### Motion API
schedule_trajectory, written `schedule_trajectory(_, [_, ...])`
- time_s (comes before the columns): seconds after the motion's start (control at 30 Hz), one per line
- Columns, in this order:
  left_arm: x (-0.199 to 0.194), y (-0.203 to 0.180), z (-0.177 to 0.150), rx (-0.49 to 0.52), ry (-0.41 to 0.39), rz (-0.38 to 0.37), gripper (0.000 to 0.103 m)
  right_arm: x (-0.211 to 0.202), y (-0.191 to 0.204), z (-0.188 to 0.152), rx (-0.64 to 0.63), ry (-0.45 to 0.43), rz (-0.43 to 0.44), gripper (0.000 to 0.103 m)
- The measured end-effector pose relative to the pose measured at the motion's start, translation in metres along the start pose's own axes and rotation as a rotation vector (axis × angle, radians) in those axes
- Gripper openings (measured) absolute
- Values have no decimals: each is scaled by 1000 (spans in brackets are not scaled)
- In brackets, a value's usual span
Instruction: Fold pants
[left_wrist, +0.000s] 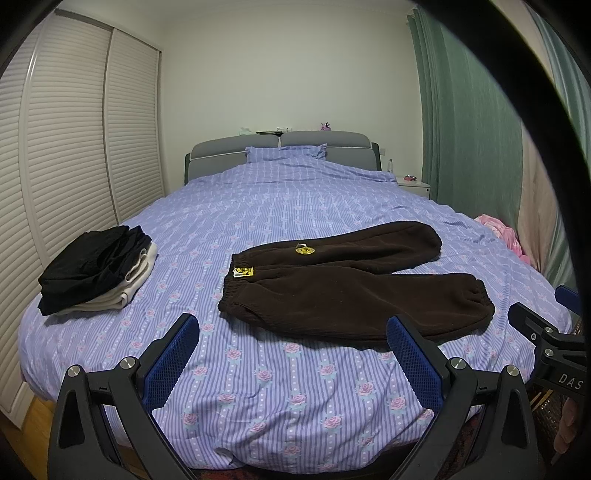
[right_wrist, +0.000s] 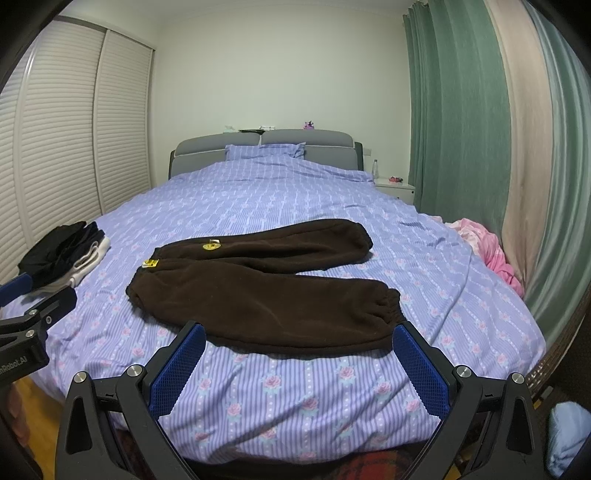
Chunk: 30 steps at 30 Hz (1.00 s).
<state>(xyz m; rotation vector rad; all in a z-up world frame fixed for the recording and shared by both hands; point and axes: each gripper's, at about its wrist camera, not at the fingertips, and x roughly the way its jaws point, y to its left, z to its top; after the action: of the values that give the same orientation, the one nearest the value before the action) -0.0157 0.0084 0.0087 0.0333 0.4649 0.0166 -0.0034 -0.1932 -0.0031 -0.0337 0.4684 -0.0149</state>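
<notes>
Dark brown fleece pants (left_wrist: 347, 284) lie flat on the bed, waistband to the left with yellow tags, both legs spread to the right. They also show in the right wrist view (right_wrist: 266, 284). My left gripper (left_wrist: 295, 332) is open and empty, held above the bed's foot, short of the waistband. My right gripper (right_wrist: 299, 343) is open and empty, just short of the near leg. The right gripper's body shows at the right edge of the left wrist view (left_wrist: 546, 343).
The bed has a purple striped floral cover (left_wrist: 280, 206). A stack of folded black and white clothes (left_wrist: 99, 269) sits at its left edge. Pink cloth (right_wrist: 487, 247) lies at the right edge by green curtains. Louvred wardrobe doors stand left.
</notes>
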Motion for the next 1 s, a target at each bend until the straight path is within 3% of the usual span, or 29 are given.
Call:
schedule_trajectory(0.6, [5,7,0,-11,9,-2,103,1,0,-1,-1,5,1,103])
schedule_trajectory(1.0, [29,15,-12,-17,55,20,103,26,1,-11,3,54,-18,103])
